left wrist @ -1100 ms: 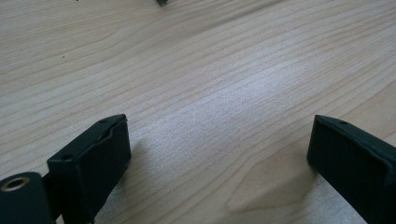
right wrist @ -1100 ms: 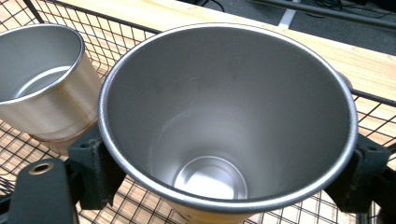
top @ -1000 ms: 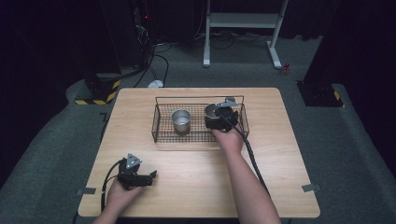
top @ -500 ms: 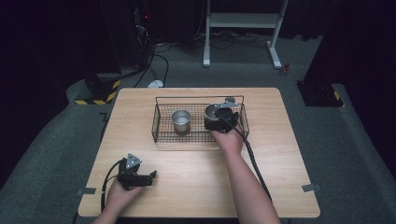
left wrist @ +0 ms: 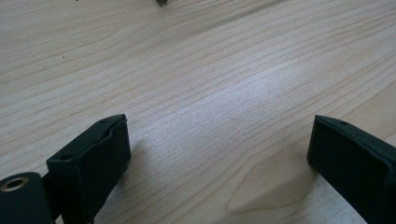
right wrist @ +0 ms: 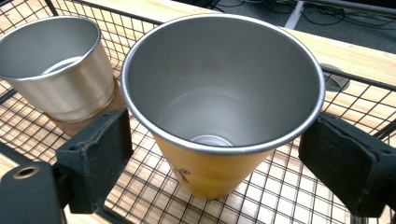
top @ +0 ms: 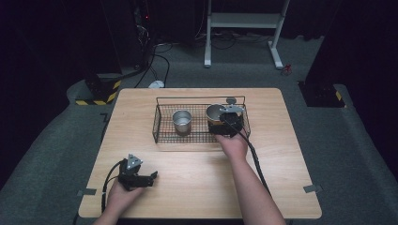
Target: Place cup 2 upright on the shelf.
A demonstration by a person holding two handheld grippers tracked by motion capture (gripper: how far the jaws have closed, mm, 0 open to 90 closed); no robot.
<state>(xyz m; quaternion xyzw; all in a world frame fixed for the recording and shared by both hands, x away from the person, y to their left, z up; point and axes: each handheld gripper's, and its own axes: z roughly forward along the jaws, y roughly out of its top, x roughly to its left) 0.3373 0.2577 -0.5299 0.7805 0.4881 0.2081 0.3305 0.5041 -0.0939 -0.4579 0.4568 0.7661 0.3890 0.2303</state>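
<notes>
Nothing has shifted: right gripper (right wrist: 219, 154) jaws straddle the yellow cup (right wrist: 219, 116) standing in the wire basket (top: 162, 133), not yet pressing it. Next: close, lift. Left gripper (left wrist: 219, 154) rests open on the worktop (left wrist: 210, 70).

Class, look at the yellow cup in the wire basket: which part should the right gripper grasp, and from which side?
Grip the yellow cup across its body below the flared rim, coming from above the wire basket: it stands upright, and the basket walls block a level approach.
</notes>
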